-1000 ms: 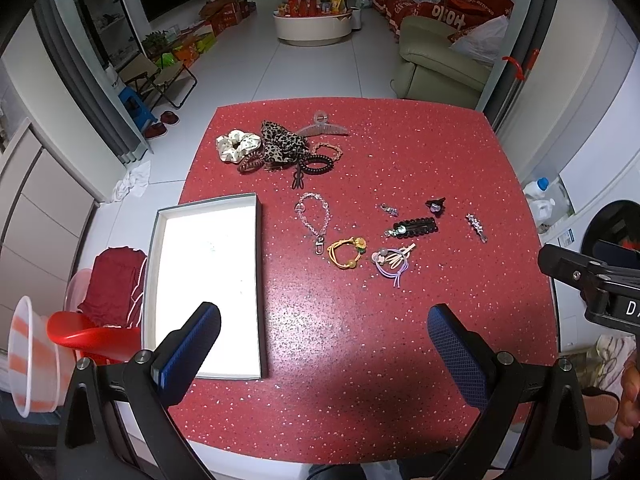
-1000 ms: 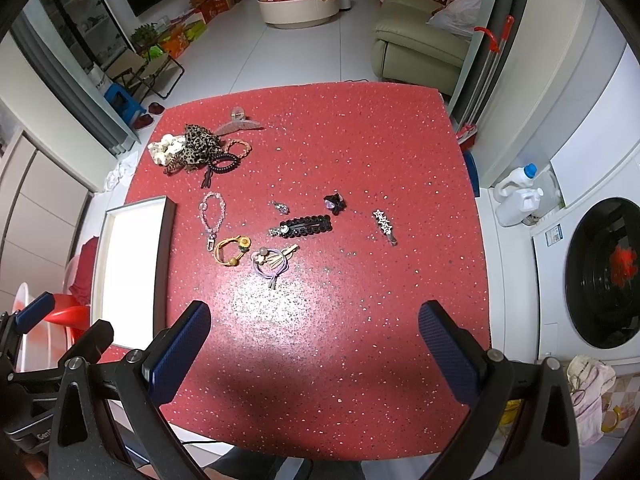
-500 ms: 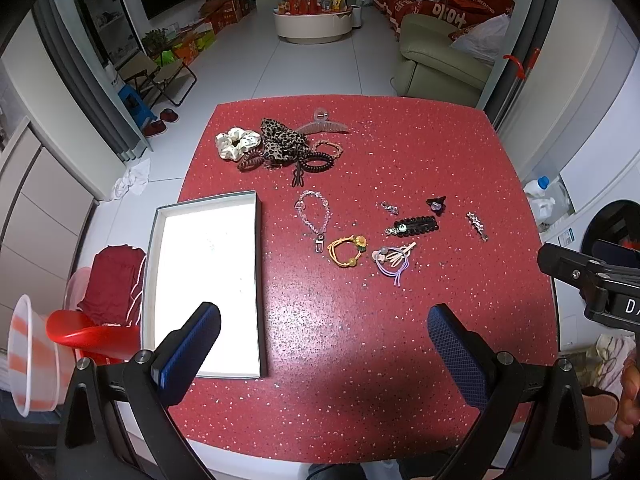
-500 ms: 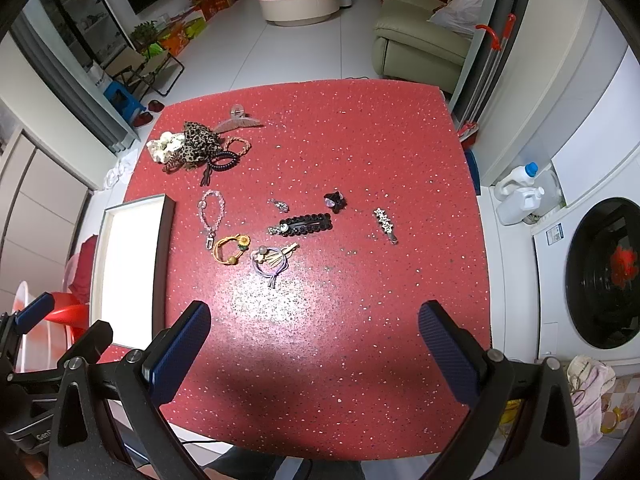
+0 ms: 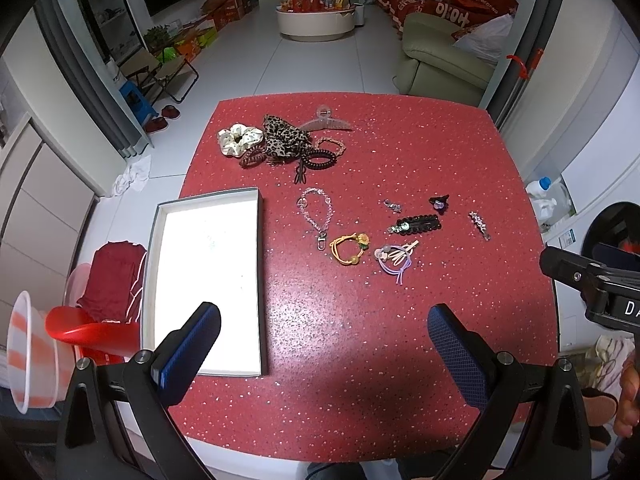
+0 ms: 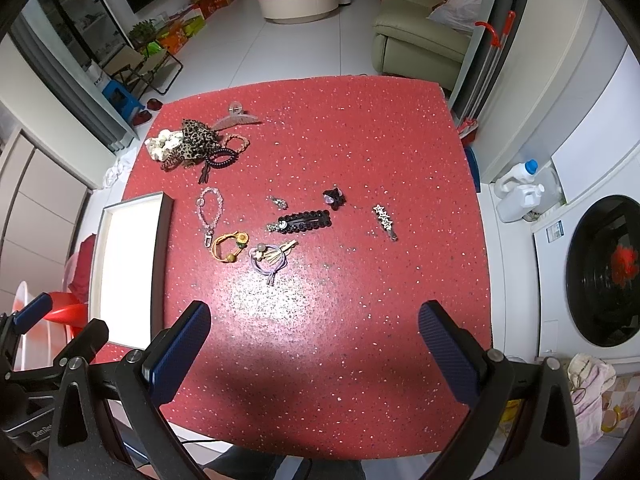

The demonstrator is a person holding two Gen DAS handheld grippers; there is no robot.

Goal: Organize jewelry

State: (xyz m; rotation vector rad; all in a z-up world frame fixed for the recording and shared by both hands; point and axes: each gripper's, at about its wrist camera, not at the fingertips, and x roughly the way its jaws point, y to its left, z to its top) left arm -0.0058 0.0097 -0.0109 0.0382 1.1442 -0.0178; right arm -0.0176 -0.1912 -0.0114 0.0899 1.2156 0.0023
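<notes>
1. Jewelry is scattered mid-frame on the red speckled desk [image 5: 360,340]: a beaded bracelet [image 5: 316,212], an orange band [image 5: 349,249], a black clip [image 6: 306,221].
2. The white tray [image 5: 256,280] is seen at left.
3. Both the left gripper [image 5: 324,344] and right gripper [image 6: 315,338] are held with fingers wide, empty.

White letters "DA" show on the black body of the right gripper [image 5: 612,300] at the left wrist view's edge, cut off by the frame. "GenRo" reads in pale letters on the black body of the left gripper [image 6: 38,432] low in the right wrist view, also cut off. Red cushions [image 5: 452,4] on the far sofa carry big white lettering, too warped to read. A label on the washing machine [image 6: 554,230] is too small to read.
</notes>
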